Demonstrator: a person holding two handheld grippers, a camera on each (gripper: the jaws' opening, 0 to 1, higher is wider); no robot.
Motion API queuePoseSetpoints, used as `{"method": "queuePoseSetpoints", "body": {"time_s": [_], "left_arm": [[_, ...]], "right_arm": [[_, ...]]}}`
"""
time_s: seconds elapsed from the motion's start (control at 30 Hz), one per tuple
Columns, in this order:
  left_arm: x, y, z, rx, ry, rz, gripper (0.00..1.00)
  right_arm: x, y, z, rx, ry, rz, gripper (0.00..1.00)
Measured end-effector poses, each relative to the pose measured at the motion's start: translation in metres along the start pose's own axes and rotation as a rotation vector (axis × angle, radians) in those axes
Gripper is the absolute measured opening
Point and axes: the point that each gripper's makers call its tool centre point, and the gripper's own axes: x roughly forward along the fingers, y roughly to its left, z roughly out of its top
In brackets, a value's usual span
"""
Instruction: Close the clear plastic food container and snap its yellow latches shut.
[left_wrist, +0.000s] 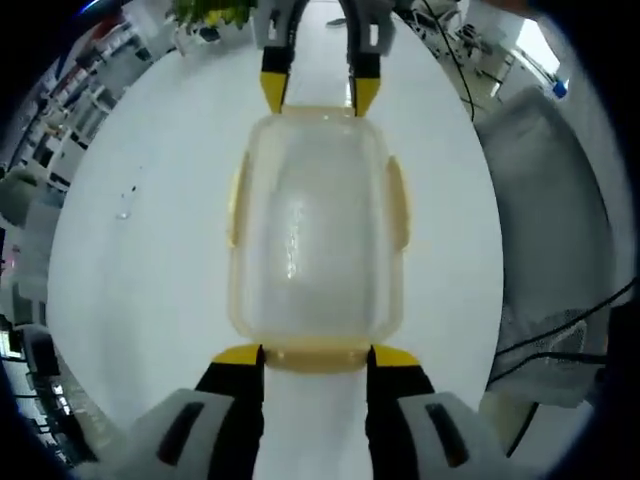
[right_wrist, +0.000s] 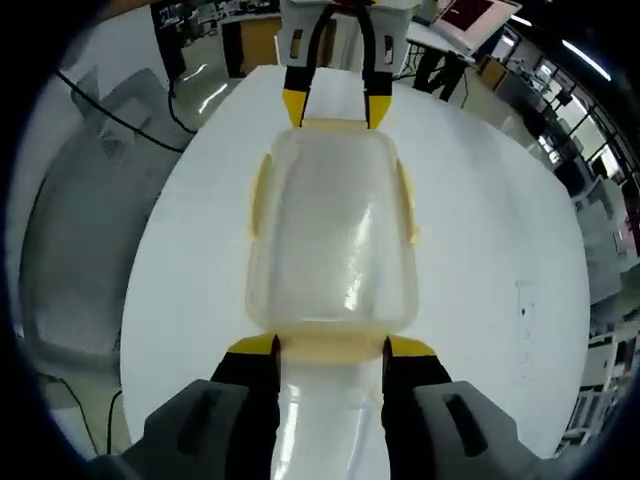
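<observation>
**Two grippers bracket the container, end to end**

The clear rectangular plastic food container (left_wrist: 316, 225) sits lid-on in the middle of the white table (left_wrist: 150, 250), pale yellow latches (left_wrist: 398, 203) flanking its long sides. In the left gripper view, the left gripper (left_wrist: 316, 353) has its black, yellow-tipped jaws spread wide, tips level with the container's near end latch, gripping nothing. Across the box, the right gripper (left_wrist: 319, 92) meets the far end, jaws likewise apart. The right gripper view shows the mirror picture: own jaws (right_wrist: 331, 345) open at the near end latch, left gripper (right_wrist: 335, 106) at the far rim. Grey chairs (right_wrist: 75, 250) stand beside the table.
</observation>
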Motion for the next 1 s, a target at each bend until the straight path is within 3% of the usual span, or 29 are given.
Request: {"method": "queuePoseSetpoints", "body": {"time_s": [0.2,0.5,0.67,1.0], "left_arm": [[-0.008,0.003,0.022,0.015,0.000,0.033,0.34],[0.007,0.005,0.077,0.056,-0.021,0.063,0.34],[0.023,0.004,0.105,0.074,-0.062,0.050,0.34],[0.041,0.005,0.134,0.087,-0.076,0.030,0.34]], "right_arm": [[-0.021,-0.002,-0.013,-0.002,-0.010,-0.030,0.36],[-0.043,-0.001,-0.063,0.015,0.029,-0.059,0.36],[-0.050,0.003,-0.092,0.037,0.048,-0.055,0.36],[-0.052,0.008,-0.130,0.070,0.054,-0.039,0.36]]}}
